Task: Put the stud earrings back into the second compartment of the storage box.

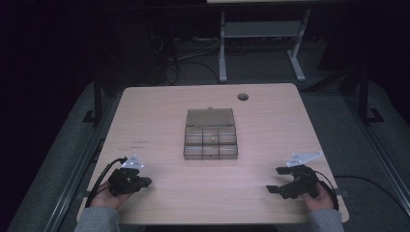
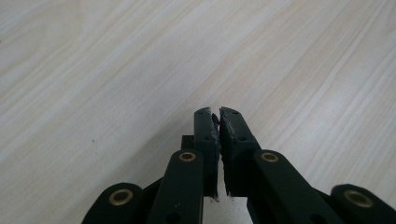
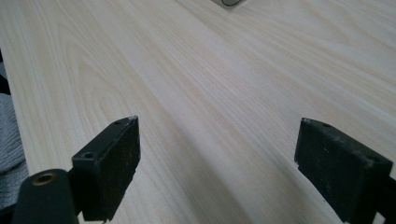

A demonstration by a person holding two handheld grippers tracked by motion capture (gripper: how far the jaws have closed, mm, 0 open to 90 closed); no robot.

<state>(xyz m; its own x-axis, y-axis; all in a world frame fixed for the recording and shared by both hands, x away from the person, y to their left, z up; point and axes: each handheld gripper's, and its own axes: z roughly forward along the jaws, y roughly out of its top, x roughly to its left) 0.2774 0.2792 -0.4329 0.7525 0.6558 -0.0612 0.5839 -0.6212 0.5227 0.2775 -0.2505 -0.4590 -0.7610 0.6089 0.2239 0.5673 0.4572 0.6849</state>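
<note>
A compartment box (image 1: pixel 211 140) (lid open) sits mid-table (image 1: pixel 154 116), between the left claw (image 1: pixel 142 182) and right claw (image 1: pixel 276 180).

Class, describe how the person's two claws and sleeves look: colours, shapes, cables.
Both claws, left and right, are black with two flat jaws and brass-coloured pivot rivets. Each carries a grey three-cornered plate and trails a black cable. The person wears grey knit sleeves.

L gripper (image 1: pixel 143 182) fingers closed; R gripper (image 1: pixel 275 180) fingers apart
</note>
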